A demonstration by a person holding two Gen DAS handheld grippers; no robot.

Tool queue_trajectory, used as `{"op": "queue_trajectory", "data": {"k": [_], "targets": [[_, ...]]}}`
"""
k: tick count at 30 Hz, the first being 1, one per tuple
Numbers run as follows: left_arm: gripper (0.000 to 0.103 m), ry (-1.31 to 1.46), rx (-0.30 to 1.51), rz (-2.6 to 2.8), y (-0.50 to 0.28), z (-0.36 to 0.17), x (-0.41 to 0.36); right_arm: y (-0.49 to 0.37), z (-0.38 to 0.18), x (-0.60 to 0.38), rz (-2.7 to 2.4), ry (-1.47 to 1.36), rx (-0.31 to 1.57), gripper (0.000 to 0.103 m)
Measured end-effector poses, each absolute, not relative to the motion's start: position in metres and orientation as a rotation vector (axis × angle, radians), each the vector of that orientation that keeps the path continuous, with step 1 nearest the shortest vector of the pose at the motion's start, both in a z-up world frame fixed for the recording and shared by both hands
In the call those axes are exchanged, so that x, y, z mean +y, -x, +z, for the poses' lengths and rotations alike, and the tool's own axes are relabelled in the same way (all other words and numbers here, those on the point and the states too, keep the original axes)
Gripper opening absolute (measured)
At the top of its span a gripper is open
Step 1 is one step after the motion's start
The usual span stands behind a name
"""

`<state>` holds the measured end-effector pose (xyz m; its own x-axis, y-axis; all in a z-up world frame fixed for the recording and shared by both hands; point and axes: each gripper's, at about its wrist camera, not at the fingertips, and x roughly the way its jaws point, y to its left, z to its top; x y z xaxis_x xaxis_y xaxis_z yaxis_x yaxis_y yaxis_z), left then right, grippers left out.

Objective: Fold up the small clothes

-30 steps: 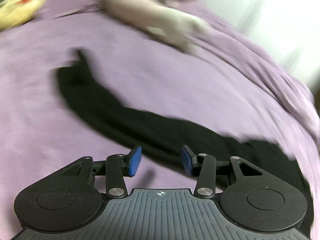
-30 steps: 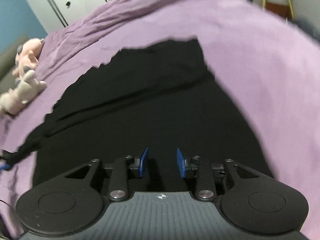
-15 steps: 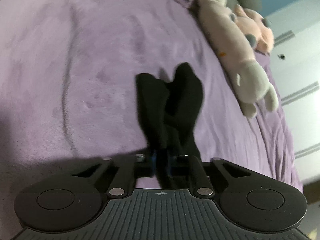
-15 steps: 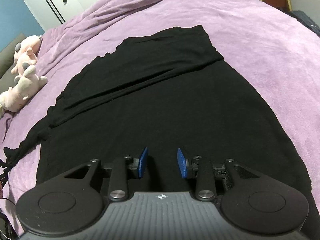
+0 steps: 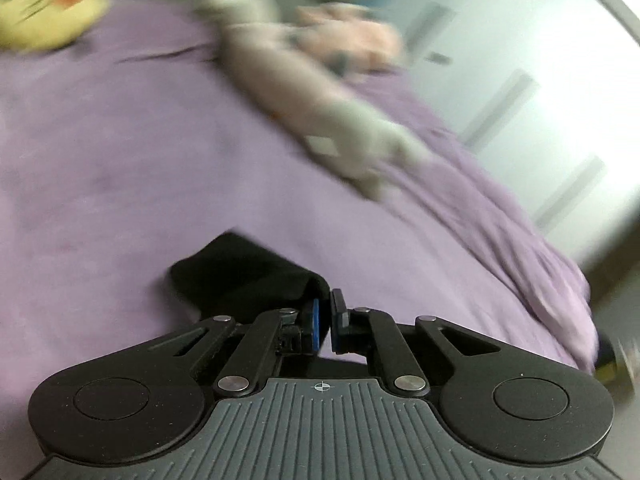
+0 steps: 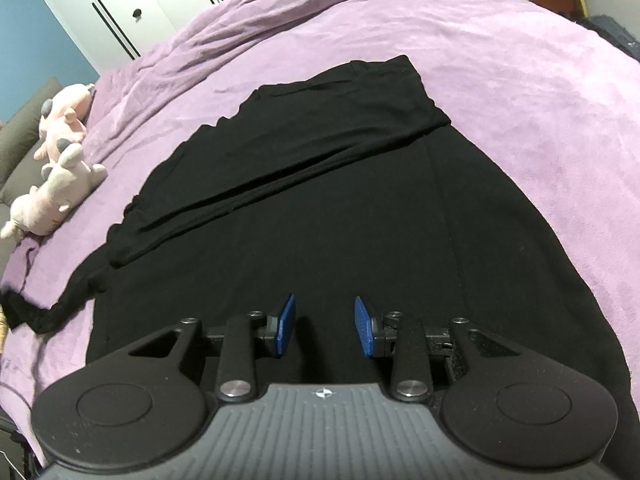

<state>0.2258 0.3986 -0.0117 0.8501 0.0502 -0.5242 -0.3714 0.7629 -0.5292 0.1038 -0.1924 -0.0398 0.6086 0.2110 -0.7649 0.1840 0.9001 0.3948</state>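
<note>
Left claw (image 5: 323, 322) is nipped tight on a bunched end of the black garment (image 5: 244, 276), its far edge smeared by blur over the purple bed (image 5: 120, 168). Right claw (image 6: 325, 330) hovers spread above the garment's flat body, whose near hem is hidden behind it.

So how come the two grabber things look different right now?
The left gripper has its blue pads almost together, pinching a bit of the black garment; the right gripper has its pads wide apart and holds nothing. The left view is blurry, so it seems to be moving; the right view is sharp and looks across the spread-out cloth. Both are the same black tool with blue pads, over the purple bedspread.
</note>
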Motion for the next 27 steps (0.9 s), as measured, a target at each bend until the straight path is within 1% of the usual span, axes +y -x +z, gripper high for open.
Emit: {"op": "queue_trajectory", "data": {"k": [4, 8, 9, 10, 12, 13, 15, 18, 20, 21, 22, 24, 27], "targets": [[0.007, 0.541, 0.487, -0.023, -0.256, 0.022, 0.292, -0.100, -0.038, -0.198, 0.028, -0.483, 0.909, 0.032], [0.009, 0.459, 0.512, -0.284, -0.267, 0.026, 0.169, -0.095, -0.033, -0.209, 0.023, -0.489, 0.877, 0.032], [0.014, 0.441, 0.527, -0.332, -0.268, 0.022, 0.141, -0.095, -0.032, -0.213, 0.020, -0.492, 0.869, 0.032], [0.023, 0.421, 0.548, -0.372, -0.267, 0.015, 0.116, -0.095, -0.032, -0.218, 0.018, -0.500, 0.867, 0.032], [0.035, 0.380, 0.627, -0.434, -0.264, -0.004, 0.075, -0.095, -0.033, -0.226, 0.010, -0.522, 0.867, 0.032], [0.035, 0.365, 0.665, -0.443, -0.260, -0.015, 0.062, -0.097, -0.033, -0.229, 0.013, -0.527, 0.865, 0.032], [0.035, 0.338, 0.725, -0.421, -0.251, -0.036, 0.050, -0.101, -0.033, -0.232, 0.025, -0.521, 0.863, 0.032], [0.036, 0.324, 0.775, -0.312, -0.239, -0.055, 0.068, -0.119, -0.035, -0.230, 0.084, -0.523, 0.871, 0.033], [0.040, 0.331, 0.790, -0.214, -0.234, -0.062, 0.089, -0.138, -0.037, -0.224, 0.143, -0.544, 0.882, 0.035], [0.043, 0.345, 0.794, -0.171, -0.233, -0.064, 0.100, -0.149, -0.037, -0.221, 0.163, -0.552, 0.879, 0.038], [0.044, 0.367, 0.801, -0.129, -0.232, -0.067, 0.113, -0.161, -0.038, -0.217, 0.170, -0.555, 0.873, 0.041], [0.044, 0.401, 0.819, -0.067, -0.224, -0.071, 0.130, -0.184, -0.039, -0.209, 0.177, -0.559, 0.861, 0.044], [0.046, 0.431, 0.827, -0.007, -0.221, -0.075, 0.148, -0.213, -0.041, -0.202, 0.164, -0.558, 0.861, 0.044]]}}
